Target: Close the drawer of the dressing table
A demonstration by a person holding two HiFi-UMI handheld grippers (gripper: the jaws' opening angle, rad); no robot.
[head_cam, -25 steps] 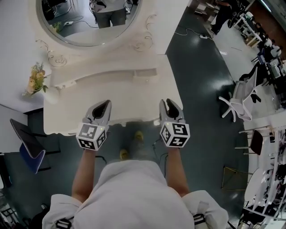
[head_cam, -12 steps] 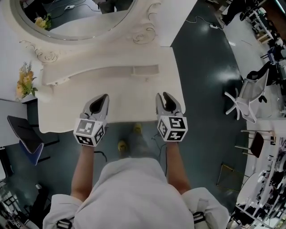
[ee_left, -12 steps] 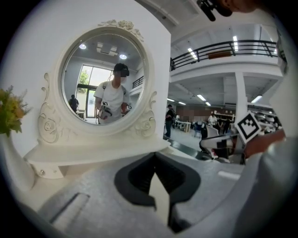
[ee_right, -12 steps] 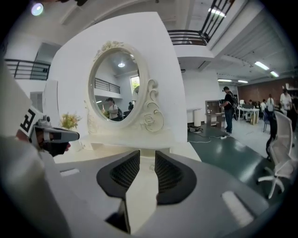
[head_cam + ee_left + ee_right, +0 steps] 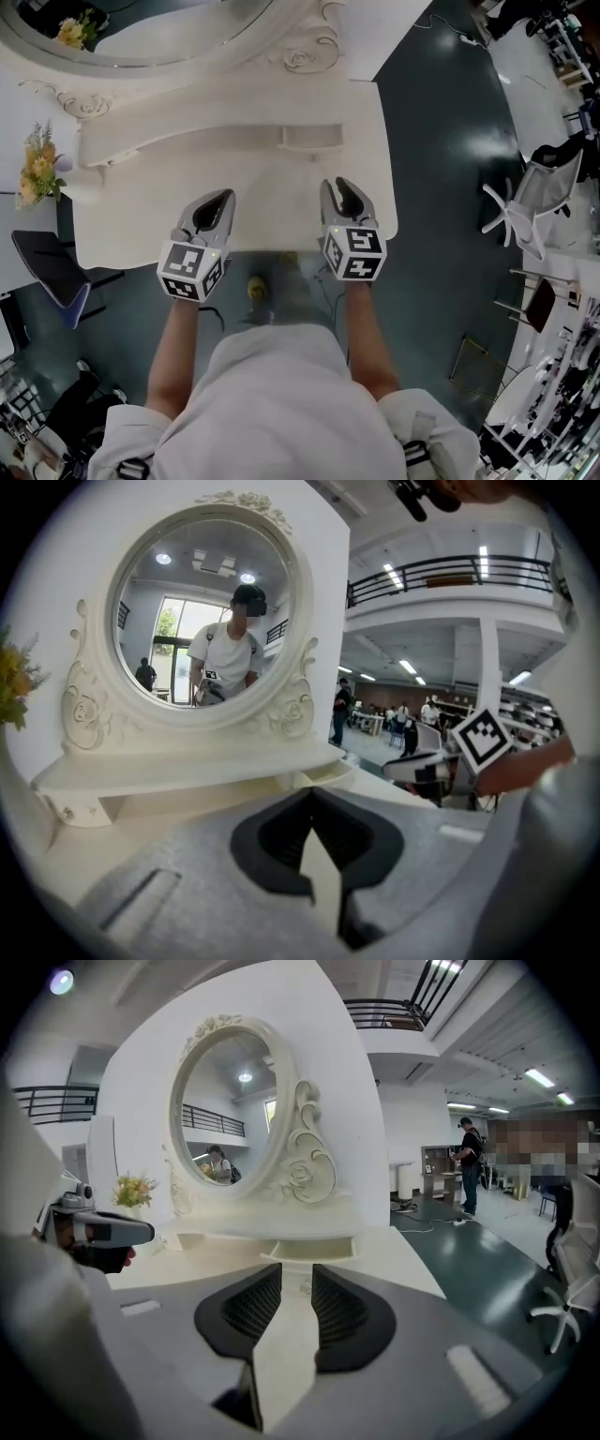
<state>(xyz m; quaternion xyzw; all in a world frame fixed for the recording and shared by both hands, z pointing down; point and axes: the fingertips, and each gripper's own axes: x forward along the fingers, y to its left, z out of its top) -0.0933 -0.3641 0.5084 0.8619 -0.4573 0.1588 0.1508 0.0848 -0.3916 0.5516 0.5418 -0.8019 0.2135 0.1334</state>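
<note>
- Head view: my left gripper [image 5: 222, 196] and right gripper [image 5: 336, 185] are side by side over the front of the dressing table [image 5: 141, 216].
- Left gripper view: my jaw tips meet, with nothing between them.
- Right gripper view: my jaws stand a narrow gap apart, holding nothing.
- The drawer [image 5: 309, 1249] sits in the shelf under the mirror [image 5: 225, 1110], pulled slightly out, beyond the right gripper and apart from it.

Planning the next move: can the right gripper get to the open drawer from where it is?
Probably yes. The drawer stands straight ahead of the right gripper, with only bare tabletop between them.
</note>
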